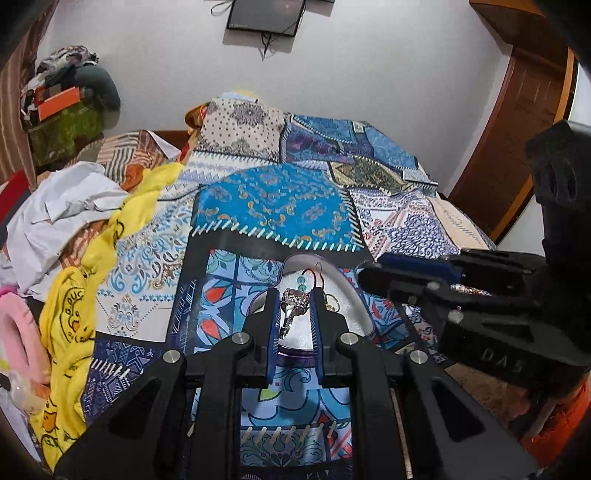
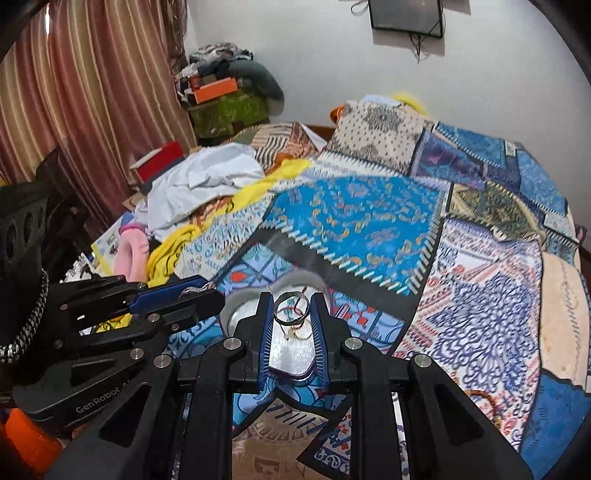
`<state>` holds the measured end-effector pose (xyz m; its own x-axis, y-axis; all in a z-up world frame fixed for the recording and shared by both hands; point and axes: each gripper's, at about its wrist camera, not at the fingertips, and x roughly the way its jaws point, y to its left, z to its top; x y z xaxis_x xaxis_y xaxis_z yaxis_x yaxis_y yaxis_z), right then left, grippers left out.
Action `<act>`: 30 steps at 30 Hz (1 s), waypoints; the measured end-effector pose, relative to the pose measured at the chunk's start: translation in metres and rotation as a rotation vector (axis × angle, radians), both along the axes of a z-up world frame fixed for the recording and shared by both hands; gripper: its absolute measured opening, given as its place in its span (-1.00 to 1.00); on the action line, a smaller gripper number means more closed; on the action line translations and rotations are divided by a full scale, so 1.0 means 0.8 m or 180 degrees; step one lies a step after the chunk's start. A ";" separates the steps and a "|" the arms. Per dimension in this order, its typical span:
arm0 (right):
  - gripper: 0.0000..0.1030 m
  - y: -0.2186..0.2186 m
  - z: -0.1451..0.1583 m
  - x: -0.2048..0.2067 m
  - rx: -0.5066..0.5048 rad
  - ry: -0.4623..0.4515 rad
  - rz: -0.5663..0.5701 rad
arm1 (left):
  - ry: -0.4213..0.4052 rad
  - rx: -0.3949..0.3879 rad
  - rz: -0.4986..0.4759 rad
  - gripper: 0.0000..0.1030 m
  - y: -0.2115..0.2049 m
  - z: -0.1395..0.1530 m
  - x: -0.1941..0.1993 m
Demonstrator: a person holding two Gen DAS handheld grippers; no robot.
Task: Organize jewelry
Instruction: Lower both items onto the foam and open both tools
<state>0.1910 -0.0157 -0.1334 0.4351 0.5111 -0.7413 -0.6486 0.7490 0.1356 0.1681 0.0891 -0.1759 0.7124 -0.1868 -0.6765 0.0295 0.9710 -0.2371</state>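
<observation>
Jewelry sits in and over a heart-shaped tray [image 1: 351, 295] with a pale glittery floor, lying on the patchwork bedspread [image 1: 273, 206] near the bed's front edge. Left gripper [image 1: 294, 306] jaws narrow, clamped on a silver ring with a stone cluster [image 1: 291, 308], held between the blue pads just above the tray. Beyond it in the tray: a turquoise bead earring [image 1: 302, 282] on a thin hook, plus a small gold piece [image 1: 332, 301] beside the right pad. Right gripper [image 2: 293, 312] jaws also narrow, pinching a thin dark band ring [image 2: 292, 308] upright between its pads, over the same tray [image 2: 240, 314]. Under that ring, a gold hoop [image 2: 301, 332] lies on the tray floor; reddish thread-like bits behind it, too small to identify. In each wrist view the other gripper enters from the side, tips close to the tray rim; both point downward at the tray.

Bed's left side is cluttered: yellow duck-print cloth [image 1: 66, 332], crumpled white garment [image 1: 62, 210], pink fuzzy item [image 1: 18, 325]. Red box [image 2: 160, 162] near the bed's far left corner. Striped curtain [image 2: 92, 92] on the left wall, pile of bags and clothes with an orange box [image 2: 214, 90] in the room corner. Dark framed screen [image 1: 266, 16] on the white wall, wooden door [image 1: 524, 122] at right.
</observation>
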 end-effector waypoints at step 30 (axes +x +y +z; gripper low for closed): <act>-0.63 0.021 -0.032 -0.002 -0.0405 0.0107 0.0055 | -0.0005 -0.0025 0.0066 -0.71 0.016 0.012 -0.004</act>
<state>0.1893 0.0007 -0.1588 0.4009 0.4190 -0.8147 -0.6582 0.7503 0.0620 0.1652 0.1019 -0.1666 0.7172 -0.1774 -0.6739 0.0098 0.9695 -0.2448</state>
